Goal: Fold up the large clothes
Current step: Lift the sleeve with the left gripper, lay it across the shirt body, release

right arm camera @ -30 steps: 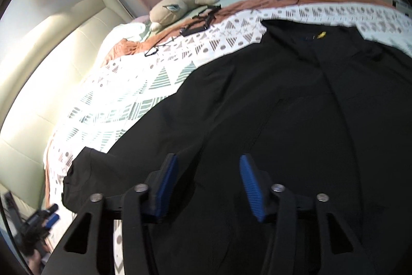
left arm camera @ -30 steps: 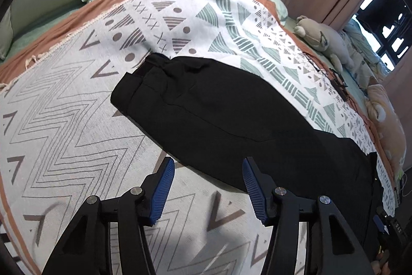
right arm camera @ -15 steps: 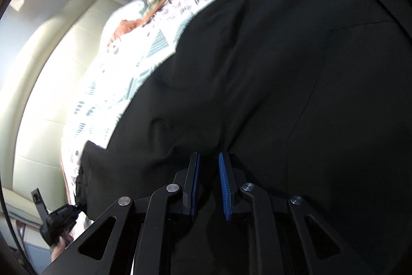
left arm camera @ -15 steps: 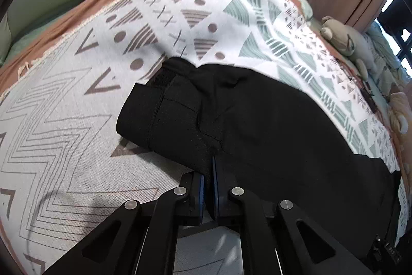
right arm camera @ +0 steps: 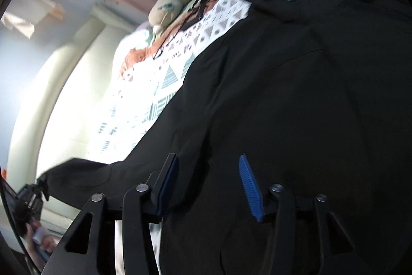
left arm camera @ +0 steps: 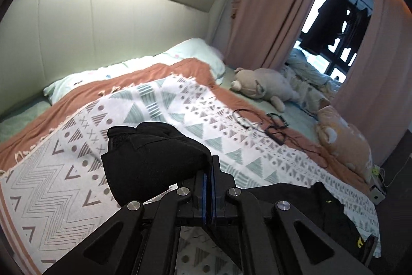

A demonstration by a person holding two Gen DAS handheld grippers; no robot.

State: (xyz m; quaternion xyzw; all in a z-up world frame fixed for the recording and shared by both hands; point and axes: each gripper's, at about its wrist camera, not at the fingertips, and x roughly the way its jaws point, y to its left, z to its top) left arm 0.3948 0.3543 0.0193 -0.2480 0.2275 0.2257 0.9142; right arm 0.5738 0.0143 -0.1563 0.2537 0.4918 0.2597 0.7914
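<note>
1. Left gripper (left arm camera: 209, 193): jaws fully closed, pinching the sleeve (left arm camera: 154, 159) of the black garment (right arm camera: 296, 94); the sleeve end hangs bunched left of the jaws, clear of the blanket (left arm camera: 64, 187).
2. Right gripper (right arm camera: 208, 184): jaws opening, about half apart; garment cloth lies beneath and between them, but the pads do not press on it.
3. Garment location: spread on the blanket on the bed, body to the right and near, sleeve running left.
4. Progress, as judged: early; one sleeve raised for folding inward; body not yet folded; remaining folds outstanding.
5. Pose: left gripper angled down, well above the bed; right gripper low over the body, tilted down.
</note>
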